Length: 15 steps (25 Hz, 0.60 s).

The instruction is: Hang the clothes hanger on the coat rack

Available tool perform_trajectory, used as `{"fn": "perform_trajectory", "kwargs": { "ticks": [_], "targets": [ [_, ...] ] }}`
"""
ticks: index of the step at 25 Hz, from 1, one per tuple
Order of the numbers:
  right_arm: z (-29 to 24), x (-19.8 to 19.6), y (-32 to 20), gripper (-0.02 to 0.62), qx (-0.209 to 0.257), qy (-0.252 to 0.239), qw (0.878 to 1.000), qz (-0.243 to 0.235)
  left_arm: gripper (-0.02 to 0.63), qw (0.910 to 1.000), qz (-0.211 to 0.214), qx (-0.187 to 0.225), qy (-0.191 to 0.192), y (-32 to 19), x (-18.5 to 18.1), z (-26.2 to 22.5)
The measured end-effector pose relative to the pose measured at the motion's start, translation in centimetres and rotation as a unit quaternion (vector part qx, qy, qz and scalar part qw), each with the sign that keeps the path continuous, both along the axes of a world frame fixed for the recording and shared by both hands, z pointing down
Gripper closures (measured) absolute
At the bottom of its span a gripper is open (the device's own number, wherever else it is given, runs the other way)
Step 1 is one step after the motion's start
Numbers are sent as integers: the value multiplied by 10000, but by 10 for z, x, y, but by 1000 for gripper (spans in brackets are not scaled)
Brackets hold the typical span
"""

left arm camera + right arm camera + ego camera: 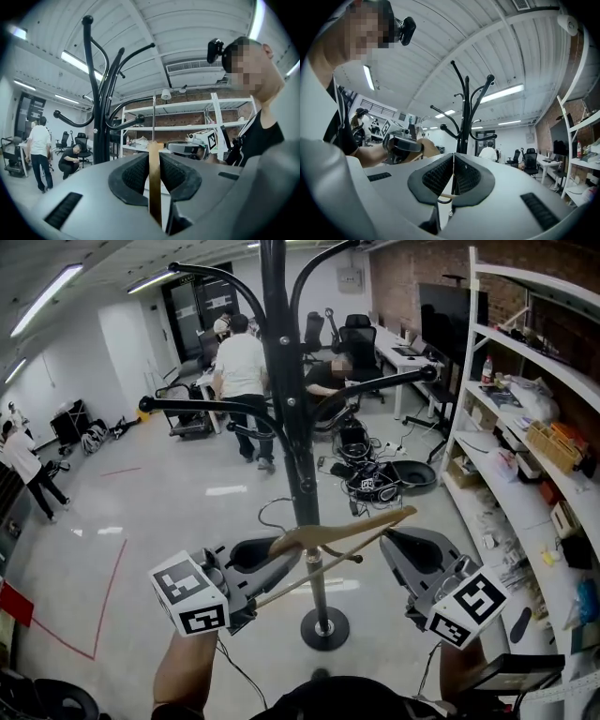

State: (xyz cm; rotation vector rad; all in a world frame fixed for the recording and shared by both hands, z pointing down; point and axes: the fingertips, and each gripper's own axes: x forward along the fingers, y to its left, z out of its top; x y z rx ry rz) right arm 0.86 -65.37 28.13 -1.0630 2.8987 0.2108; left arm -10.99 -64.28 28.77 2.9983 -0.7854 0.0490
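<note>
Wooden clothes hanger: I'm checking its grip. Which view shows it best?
Head view: the whole wooden clothes hanger, wire hook included, shows by the black coat rack. The left gripper view shows only an edge-on wooden strip clamped between the jaws; the right gripper view, a thin sliver.

White shelving [525, 456] stands at right; a person in white [241, 371] stands beyond, near office chairs [358, 334] and possibly tangled floor cables [370, 479].

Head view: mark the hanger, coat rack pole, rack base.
hanger [356, 524], head view, wooden shoulder
coat rack pole [292, 427], head view, mid-pole
rack base [328, 638], head view, round foot on the floor
</note>
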Motion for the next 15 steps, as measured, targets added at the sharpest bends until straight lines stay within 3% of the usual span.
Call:
{"fn": "perform_trajectory", "kwargs": {
  "ticks": [6, 15],
  "targets": [
    [10, 0, -34, 588, -159, 15, 9988, 462, 554, 9993, 332, -155, -70, -54, -8, 2],
    [34, 18, -62, 586, -388, -10, 9949, 936, 554, 9957, 773, -365, -362, -103, 18, 30]
  ]
}}
